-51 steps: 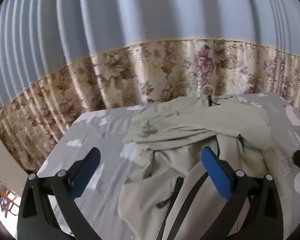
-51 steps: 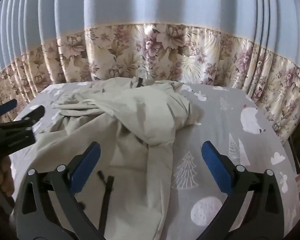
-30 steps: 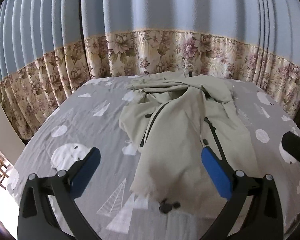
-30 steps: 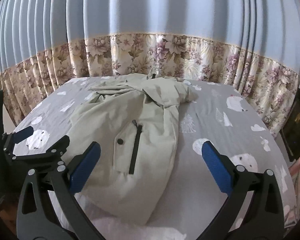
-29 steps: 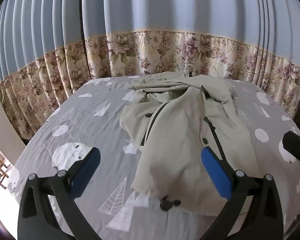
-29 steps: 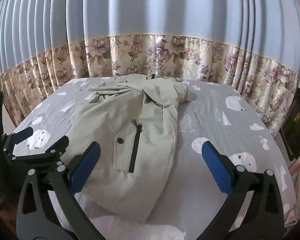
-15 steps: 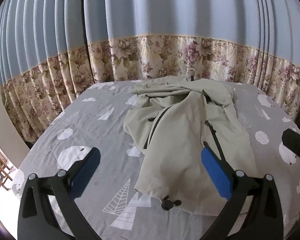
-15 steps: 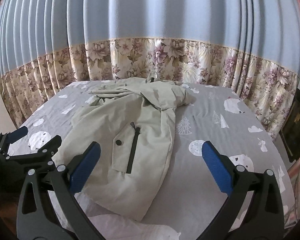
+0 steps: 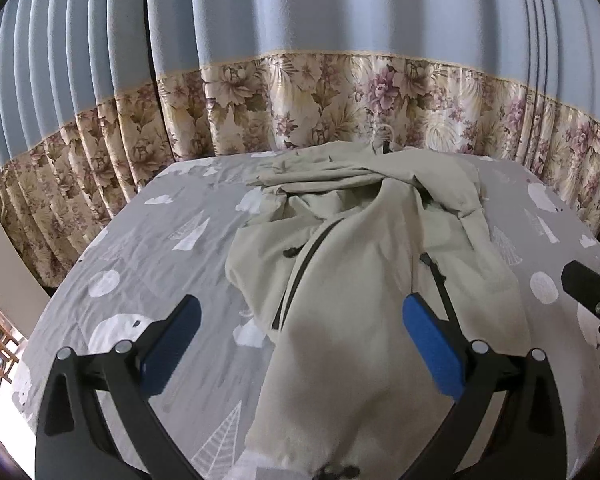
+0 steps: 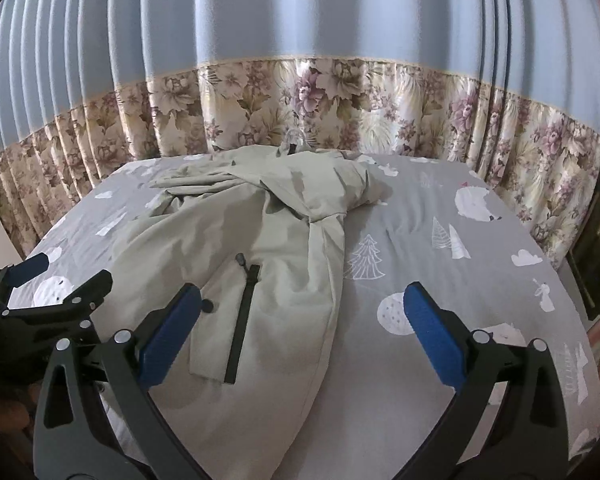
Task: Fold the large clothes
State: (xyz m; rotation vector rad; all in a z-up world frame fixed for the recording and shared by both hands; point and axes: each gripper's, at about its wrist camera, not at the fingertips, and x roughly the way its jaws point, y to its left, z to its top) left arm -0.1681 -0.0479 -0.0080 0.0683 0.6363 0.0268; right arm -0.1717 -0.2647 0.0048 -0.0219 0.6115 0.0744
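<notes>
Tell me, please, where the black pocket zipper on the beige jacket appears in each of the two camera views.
Left wrist view: the pocket zipper runs right of centre, just above the right blue pad.
Right wrist view: the pocket zipper lies left of centre, beside the left blue pad.
Shared landmark: the hanger hook at the jacket collar, before the floral curtain.

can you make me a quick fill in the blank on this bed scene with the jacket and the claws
1. The crumpled beige zip-up jacket lies on a grey bedsheet printed with white ____ and trees.
2. Both the left claw and the right claw are ____ and hold nothing.
3. The pads on the claws are coloured ____.
4. Behind the bed hangs a blue curtain with a ____ lower band.

Missing words: animals; open; blue; floral
</notes>
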